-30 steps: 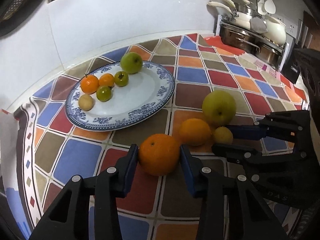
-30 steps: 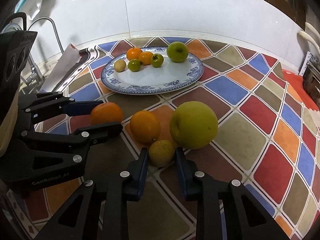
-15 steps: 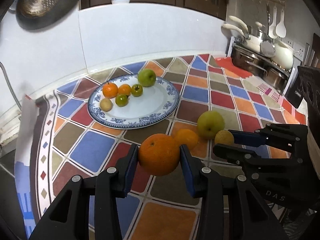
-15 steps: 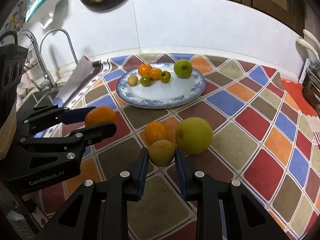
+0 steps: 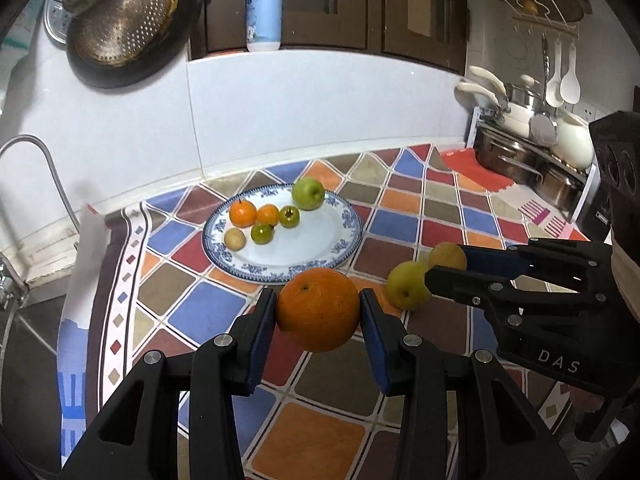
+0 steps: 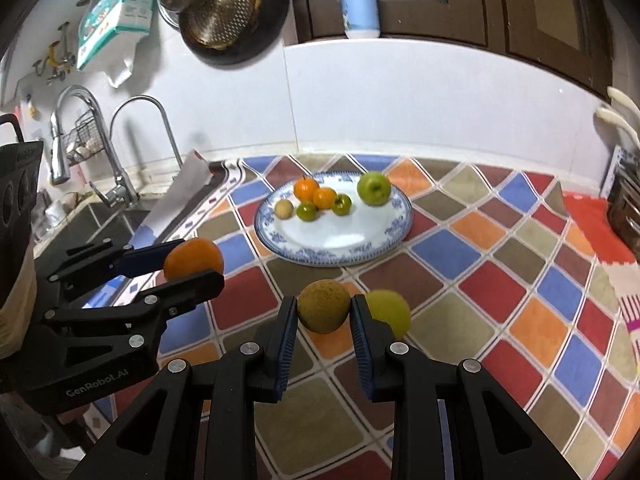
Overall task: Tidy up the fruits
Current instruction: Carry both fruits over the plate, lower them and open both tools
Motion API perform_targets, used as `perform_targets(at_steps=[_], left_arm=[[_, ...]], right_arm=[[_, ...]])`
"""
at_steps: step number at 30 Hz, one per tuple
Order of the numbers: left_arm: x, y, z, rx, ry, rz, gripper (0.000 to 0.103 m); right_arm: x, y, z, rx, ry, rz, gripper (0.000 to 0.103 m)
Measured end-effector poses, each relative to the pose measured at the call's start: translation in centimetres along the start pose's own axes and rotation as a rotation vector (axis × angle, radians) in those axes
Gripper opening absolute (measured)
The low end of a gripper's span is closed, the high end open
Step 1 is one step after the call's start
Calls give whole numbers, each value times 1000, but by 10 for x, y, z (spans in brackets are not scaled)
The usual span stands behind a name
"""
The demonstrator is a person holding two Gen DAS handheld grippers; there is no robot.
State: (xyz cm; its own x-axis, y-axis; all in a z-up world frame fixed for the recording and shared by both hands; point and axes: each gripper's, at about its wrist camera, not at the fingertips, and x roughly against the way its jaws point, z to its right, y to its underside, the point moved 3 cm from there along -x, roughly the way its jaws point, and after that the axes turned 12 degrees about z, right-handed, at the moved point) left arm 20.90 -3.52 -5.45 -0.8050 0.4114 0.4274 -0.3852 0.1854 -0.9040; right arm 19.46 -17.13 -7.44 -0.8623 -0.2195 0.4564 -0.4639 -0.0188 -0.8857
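Observation:
My left gripper [image 5: 319, 312] is shut on a large orange [image 5: 318, 309] and holds it well above the checkered cloth; the orange also shows in the right wrist view [image 6: 193, 258]. My right gripper [image 6: 323, 312] is shut on a small brownish-yellow fruit [image 6: 323, 306], also raised; it shows in the left wrist view [image 5: 447, 255]. A big yellow-green apple [image 5: 406, 285] lies on the cloth below, also seen past my right finger [image 6: 390, 312]. The blue-patterned plate [image 5: 320, 256] beyond holds a green apple [image 5: 307, 193] and several small fruits [image 5: 256, 216].
A sink with taps [image 6: 116, 184] lies at the left past the cloth's edge. Pots and utensils on a rack [image 5: 528, 140] stand at the far right. A white tiled wall [image 5: 320, 104] backs the counter, with a soap bottle [image 5: 263, 6] on the ledge above.
Both grippers have lifted up and back with their fruits, so the plate and cloth look farther away. The second orange on the cloth is now hidden behind the held fruit.

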Motion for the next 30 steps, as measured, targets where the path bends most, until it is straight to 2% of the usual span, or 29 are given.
perform_targets(at_steps=[16, 30], left_arm=[[-2, -43, 14, 15, -71, 105, 41], [-48, -64, 13, 24, -121, 102, 41]], right_arm=[[-1, -55, 18, 98, -89, 104, 28], [-49, -86, 43, 144, -160, 65, 28]])
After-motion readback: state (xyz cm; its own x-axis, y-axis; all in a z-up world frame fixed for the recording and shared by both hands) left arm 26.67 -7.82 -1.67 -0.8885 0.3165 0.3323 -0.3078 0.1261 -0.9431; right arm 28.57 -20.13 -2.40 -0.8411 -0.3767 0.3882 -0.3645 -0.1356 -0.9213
